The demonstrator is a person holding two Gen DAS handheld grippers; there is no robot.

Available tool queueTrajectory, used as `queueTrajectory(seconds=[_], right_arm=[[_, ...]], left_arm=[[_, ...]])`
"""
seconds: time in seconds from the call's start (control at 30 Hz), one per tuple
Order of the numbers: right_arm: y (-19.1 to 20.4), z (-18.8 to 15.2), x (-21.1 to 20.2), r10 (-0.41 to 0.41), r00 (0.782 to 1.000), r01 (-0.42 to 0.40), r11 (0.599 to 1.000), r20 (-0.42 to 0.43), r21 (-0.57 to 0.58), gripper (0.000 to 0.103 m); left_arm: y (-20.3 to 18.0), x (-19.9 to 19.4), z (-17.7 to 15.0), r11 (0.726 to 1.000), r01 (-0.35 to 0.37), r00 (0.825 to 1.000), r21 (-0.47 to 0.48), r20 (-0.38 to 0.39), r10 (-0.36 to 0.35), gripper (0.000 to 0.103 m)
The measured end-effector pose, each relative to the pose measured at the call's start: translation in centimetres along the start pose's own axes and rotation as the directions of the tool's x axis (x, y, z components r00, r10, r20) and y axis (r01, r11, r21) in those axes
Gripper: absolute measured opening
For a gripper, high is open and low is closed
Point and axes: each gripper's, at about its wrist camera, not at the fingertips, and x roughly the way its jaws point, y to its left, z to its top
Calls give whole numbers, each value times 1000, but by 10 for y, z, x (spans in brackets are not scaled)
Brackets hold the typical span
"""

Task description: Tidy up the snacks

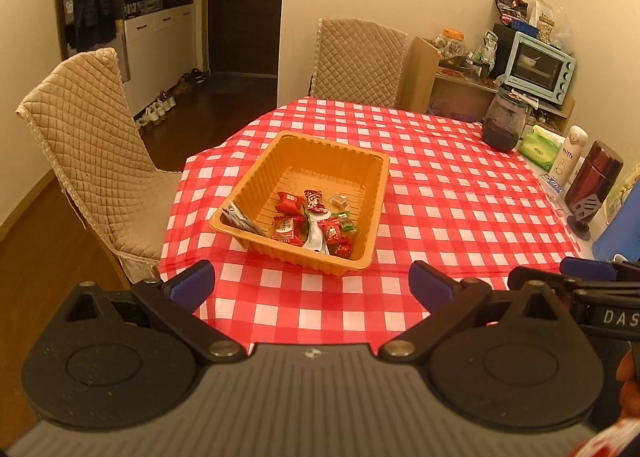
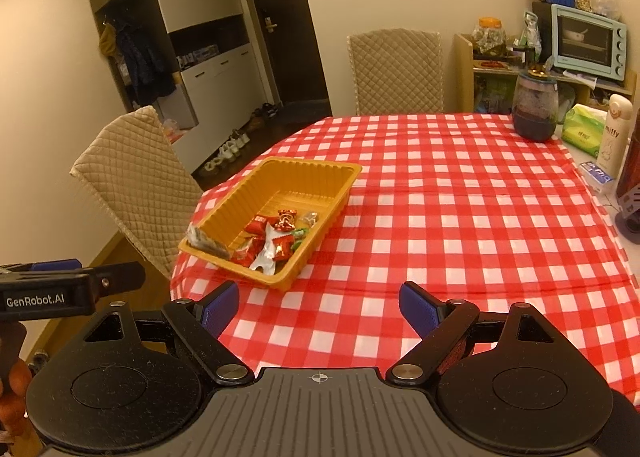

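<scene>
An orange plastic tray sits near the left edge of the red-and-white checked table. Inside it lie several wrapped snacks, mostly red, with a grey packet leaning in its near left corner. My left gripper hangs open above the table's near edge, short of the tray, with nothing between its blue pads. My right gripper is also open and empty, to the right of the tray and nearer than it. Each gripper shows at the edge of the other's view.
Two quilted beige chairs stand at the table's left and far sides. A dark jar, tissue pack, white bottle and dark red flask stand along the right edge. A shelf holds a blue toaster oven.
</scene>
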Motion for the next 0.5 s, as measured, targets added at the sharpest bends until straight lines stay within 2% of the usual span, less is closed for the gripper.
queueTrajectory(seconds=[0.5], right_arm=[[13,-10,-35,-11,1000,12,999,19,-47,87]], left_arm=[[-17,-29,-10,999,-2,999,49,32,1,103]])
